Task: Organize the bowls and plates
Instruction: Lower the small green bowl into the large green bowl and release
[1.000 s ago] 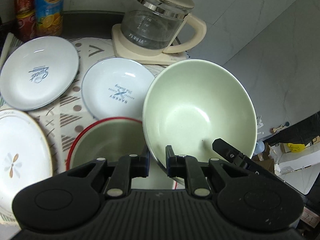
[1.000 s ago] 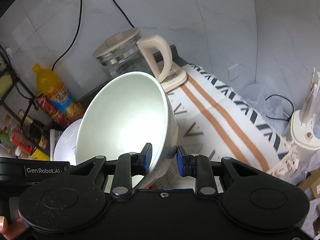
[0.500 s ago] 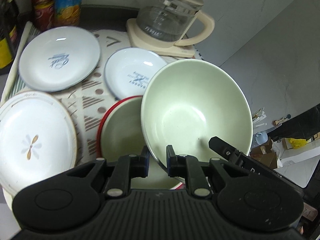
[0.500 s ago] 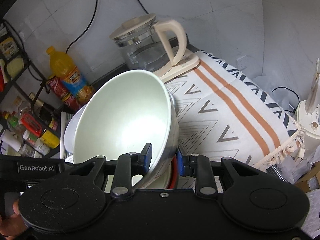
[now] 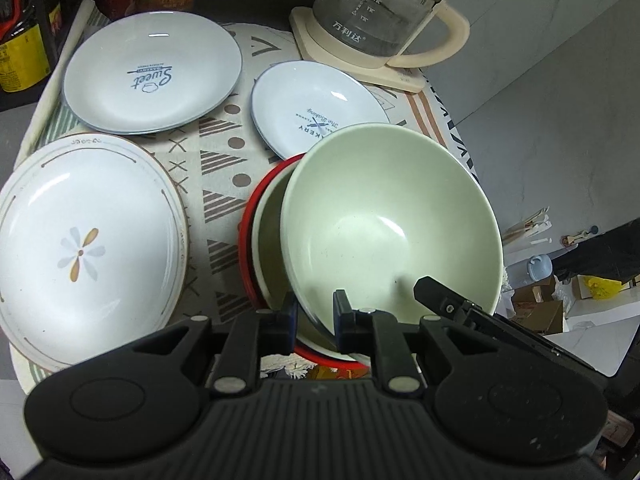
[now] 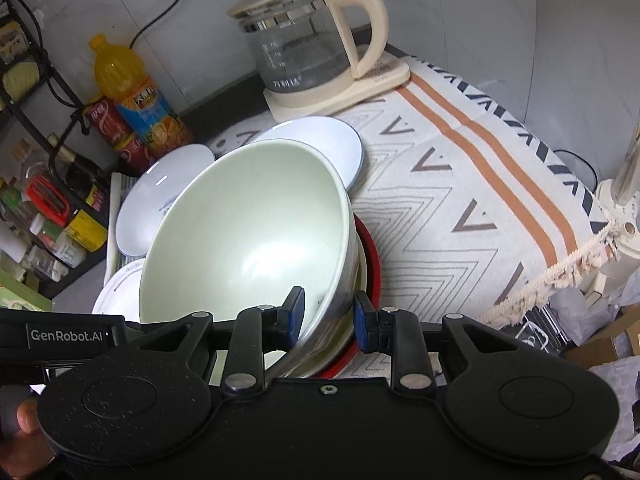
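A pale green bowl [image 5: 380, 220] [image 6: 248, 240] is tilted, with its lower part inside a red-rimmed bowl [image 5: 250, 240] [image 6: 372, 256] near the table's front edge. My left gripper [image 5: 315, 316] is shut on its near rim, one pad inside and one outside. My right gripper [image 6: 328, 318] straddles the bowl's wall from the other side; its jaws are opening, and the pads still look to be against the wall. One of its fingers [image 5: 440, 296] shows in the left wrist view.
Three plates lie on the patterned cloth: a "Sweet" plate [image 5: 152, 72], a smaller bakery plate [image 5: 316, 112] and a flower plate [image 5: 80, 248]. A glass kettle [image 5: 380, 12] [image 6: 308, 40] stands at the back. Drink bottles [image 6: 132, 92] and a rack are at the back left.
Both grippers have carried the green bowl down and across the table. It hung beside the red-rimmed bowl before; now it rests tilted in it.
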A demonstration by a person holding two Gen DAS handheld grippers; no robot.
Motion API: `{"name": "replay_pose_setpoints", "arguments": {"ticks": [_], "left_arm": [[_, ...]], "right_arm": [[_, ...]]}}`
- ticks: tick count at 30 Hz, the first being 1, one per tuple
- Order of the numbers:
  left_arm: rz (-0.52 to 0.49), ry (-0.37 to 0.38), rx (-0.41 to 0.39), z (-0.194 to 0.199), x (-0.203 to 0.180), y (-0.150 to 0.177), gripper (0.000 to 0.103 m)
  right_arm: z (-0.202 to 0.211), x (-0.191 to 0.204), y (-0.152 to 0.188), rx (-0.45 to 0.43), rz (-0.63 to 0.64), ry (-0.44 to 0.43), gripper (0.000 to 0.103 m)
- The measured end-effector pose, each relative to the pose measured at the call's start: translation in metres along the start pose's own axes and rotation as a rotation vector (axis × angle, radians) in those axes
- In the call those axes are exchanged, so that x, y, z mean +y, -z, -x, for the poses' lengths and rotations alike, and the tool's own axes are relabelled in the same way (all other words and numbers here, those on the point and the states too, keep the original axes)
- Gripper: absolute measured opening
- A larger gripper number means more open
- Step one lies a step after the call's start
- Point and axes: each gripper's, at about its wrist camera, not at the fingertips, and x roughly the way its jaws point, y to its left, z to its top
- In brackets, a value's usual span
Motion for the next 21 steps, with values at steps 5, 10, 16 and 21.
{"name": "replay_pose_setpoints", "arguments": {"ticks": [5,10,16,21], "left_arm": [[-0.019,-0.035,-0.015,-0.003,-0.004,0.002,0.019],[-0.039,-0.09,-0.018,-0.001,-0.006,-0.002,0.021],[-0.072,-0.075,-0.038,0.014,-0.004,0.004,0.054],[-0.096,-0.097,-0.084,0.032,0.002,0.008,0.066]], "right_arm": [[0.002,0.002,0.001,-0.012,-0.003,0.003,0.031],[0.006,0.005,0.003,-0.014,0.004,0.009,0.035],[0.023,0.011,0.005,-0.069,0.016,0.031,0.058],[0.033,0.02,0.007,-0.114,0.006,0.024,0.075]]}}
